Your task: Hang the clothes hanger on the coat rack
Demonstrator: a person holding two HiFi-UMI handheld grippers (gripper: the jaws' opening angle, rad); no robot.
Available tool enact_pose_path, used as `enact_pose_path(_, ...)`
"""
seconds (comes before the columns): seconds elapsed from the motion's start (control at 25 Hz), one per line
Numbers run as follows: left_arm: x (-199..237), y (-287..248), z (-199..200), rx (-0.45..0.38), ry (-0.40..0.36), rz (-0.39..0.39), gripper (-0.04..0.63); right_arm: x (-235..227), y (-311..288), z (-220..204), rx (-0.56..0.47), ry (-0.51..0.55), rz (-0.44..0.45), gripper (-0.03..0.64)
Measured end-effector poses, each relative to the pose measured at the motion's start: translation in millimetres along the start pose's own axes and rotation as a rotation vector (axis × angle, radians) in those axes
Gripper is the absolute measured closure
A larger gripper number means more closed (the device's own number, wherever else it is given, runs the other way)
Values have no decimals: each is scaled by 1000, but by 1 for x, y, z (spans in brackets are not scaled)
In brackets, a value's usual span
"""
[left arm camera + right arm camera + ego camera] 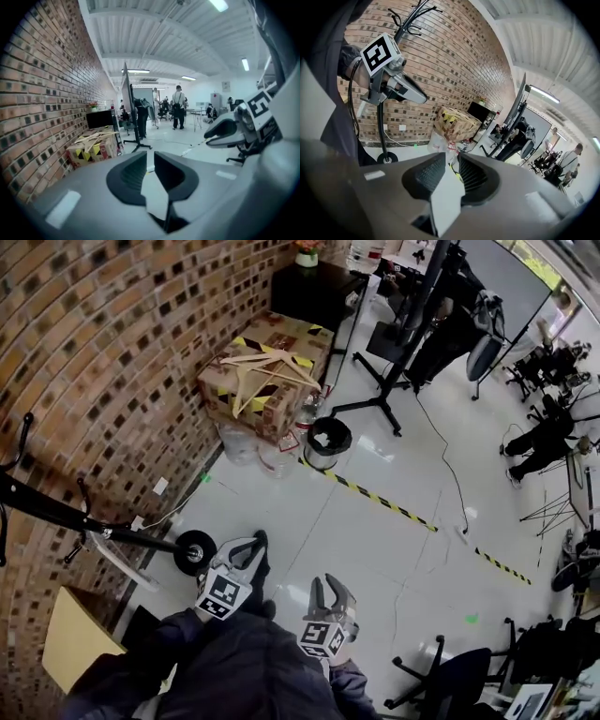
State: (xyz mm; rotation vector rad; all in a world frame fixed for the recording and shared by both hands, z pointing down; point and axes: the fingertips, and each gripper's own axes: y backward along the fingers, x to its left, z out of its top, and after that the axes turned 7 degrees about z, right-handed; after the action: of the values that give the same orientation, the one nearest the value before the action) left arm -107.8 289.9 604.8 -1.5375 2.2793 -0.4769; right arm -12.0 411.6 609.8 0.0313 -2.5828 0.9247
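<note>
Several wooden clothes hangers (pixel 265 371) lie in a heap on a cardboard box (pixel 281 413) against the brick wall, far ahead of both grippers; the left gripper view shows the hangers (pixel 93 137) at mid left. The black coat rack (pixel 94 526) stands by the wall at left, its round base (pixel 195 552) just left of my left gripper (pixel 257 542). In the right gripper view the coat rack (pixel 382 126) rises behind the left gripper (pixel 419 97). My left gripper (pixel 150 158) is shut and empty. My right gripper (pixel 330 587) (pixel 452 161) has its jaws slightly apart with nothing between them.
A round black bin (pixel 328 442) and clear plastic bottles (pixel 246 444) stand beside the box. Black-and-yellow tape (pixel 375 498) crosses the pale floor. A wheeled stand (pixel 380 399), a cable (pixel 441 456) and office chairs (pixel 441 681) lie to the right. People (pixel 178 107) stand far off.
</note>
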Motion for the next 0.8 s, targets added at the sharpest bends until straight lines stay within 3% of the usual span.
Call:
enact_pose_path(0.32, 67, -118, 46, -18, 34, -62, 569, -96, -106, 49, 31, 21, -17, 525)
enact_pose_path(0.56, 139, -180, 96, -50, -29, -100, 571, -149, -198, 101, 22, 45, 19, 525)
enact_pose_path(0.8, 189, -244, 114, -39, -8, -115, 571, -204, -267, 139, -2, 76, 3, 526)
